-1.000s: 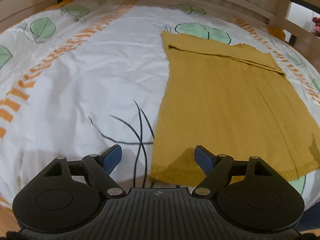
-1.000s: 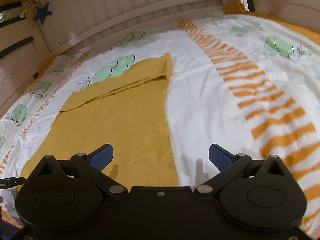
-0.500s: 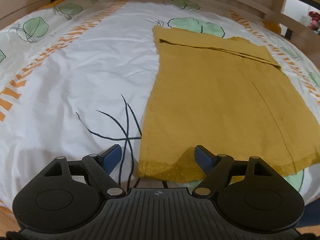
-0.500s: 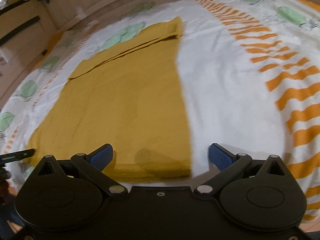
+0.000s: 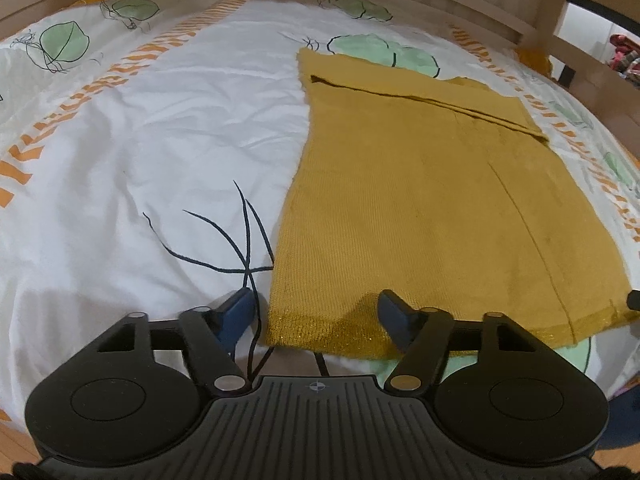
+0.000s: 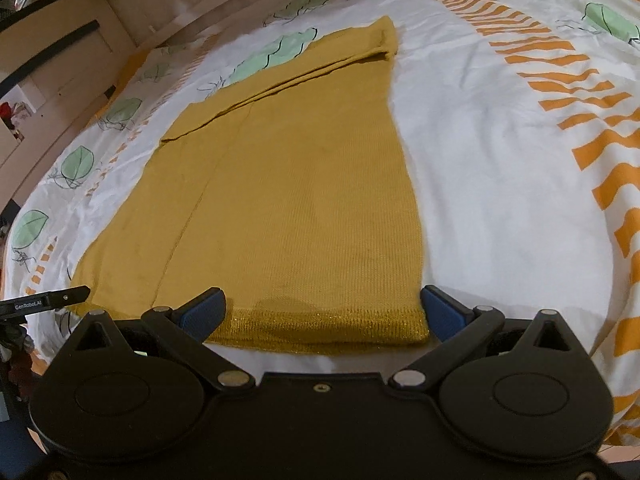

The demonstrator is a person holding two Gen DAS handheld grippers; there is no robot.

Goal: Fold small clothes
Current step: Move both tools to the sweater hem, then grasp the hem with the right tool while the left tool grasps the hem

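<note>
A mustard-yellow knit garment (image 5: 424, 208) lies flat on the bed, its far end folded over and a glittery hem along its near edge; it also shows in the right wrist view (image 6: 296, 208). My left gripper (image 5: 316, 312) is open, its blue pads astride the near left corner of the hem. My right gripper (image 6: 322, 312) is open, its pads astride the near right corner of the hem. Neither gripper holds the cloth. The tip of the left gripper (image 6: 44, 300) shows at the left edge of the right wrist view.
The garment lies on a white duvet (image 5: 160, 160) with green leaves and orange stripes. A wooden bed frame (image 5: 576, 48) runs along the far side and right. The duvet's near edge and wood floor (image 5: 12, 436) show at lower left.
Both grippers have moved in toward the near hem, so the garment looms larger. The right gripper has shifted left, so the hem corner now lies between its pads.
</note>
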